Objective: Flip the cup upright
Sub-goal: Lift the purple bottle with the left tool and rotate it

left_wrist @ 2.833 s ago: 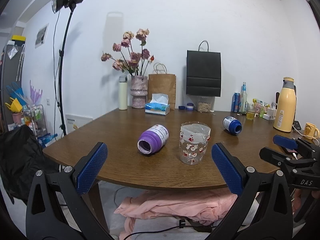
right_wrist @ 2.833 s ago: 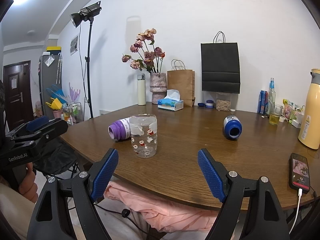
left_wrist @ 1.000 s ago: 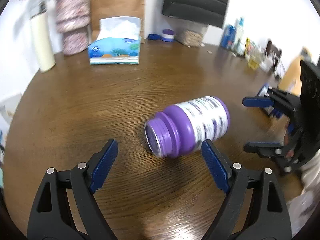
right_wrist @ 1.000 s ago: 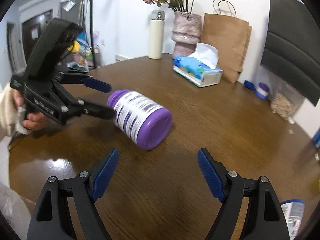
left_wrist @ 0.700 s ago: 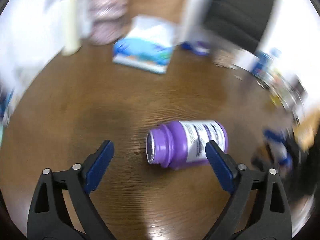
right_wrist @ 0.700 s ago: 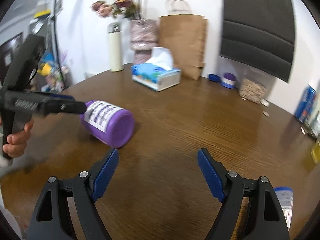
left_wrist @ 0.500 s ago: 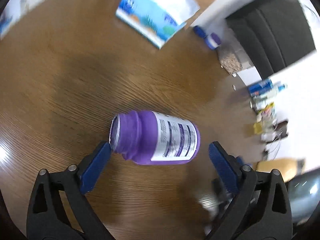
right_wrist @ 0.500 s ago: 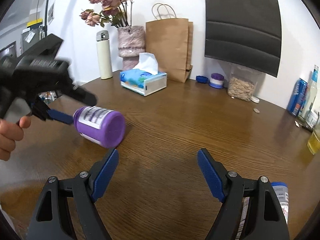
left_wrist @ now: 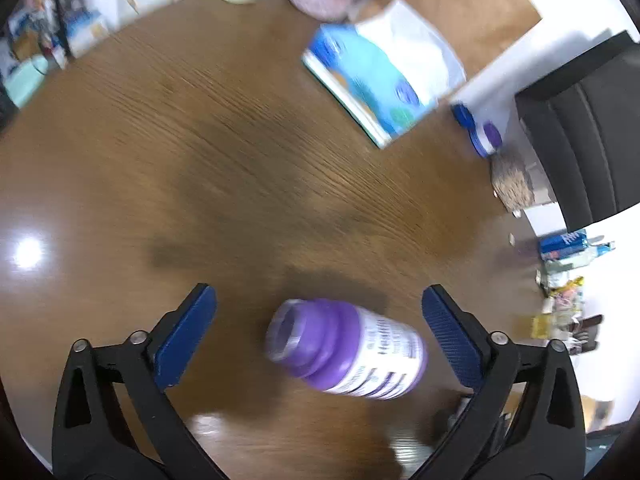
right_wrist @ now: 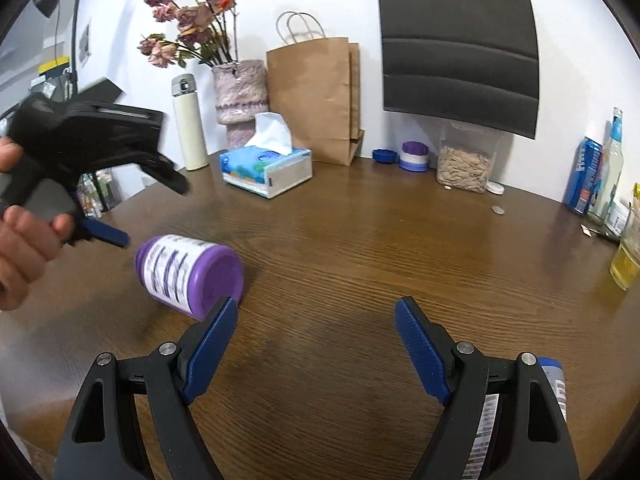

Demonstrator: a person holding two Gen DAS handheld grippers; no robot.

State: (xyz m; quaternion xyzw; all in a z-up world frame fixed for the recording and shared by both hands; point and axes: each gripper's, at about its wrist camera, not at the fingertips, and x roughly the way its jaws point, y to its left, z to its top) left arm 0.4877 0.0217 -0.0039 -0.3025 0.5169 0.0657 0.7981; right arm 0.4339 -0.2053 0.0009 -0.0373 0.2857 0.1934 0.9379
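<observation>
A purple cup with a white label (left_wrist: 348, 350) lies on its side on the brown wooden table (left_wrist: 240, 184), open mouth to the left. My left gripper (left_wrist: 320, 332) is open above it, its blue fingers on either side and apart from it. In the right wrist view the same cup (right_wrist: 190, 276) lies left of centre, base towards me, with the left gripper (right_wrist: 100, 184) over it in a hand. My right gripper (right_wrist: 316, 340) is open and empty, to the right of the cup.
A tissue box (right_wrist: 266, 170), a vase of flowers (right_wrist: 240, 96), a white thermos (right_wrist: 190, 124) and a brown paper bag (right_wrist: 316, 96) stand at the back. A blue-capped bottle (right_wrist: 554, 384) lies by my right finger. A glass of yellow liquid (right_wrist: 626, 256) stands far right.
The left gripper has tilted downward over the purple cup, which now sits between its fingers. The right gripper has drifted slightly closer to the table.
</observation>
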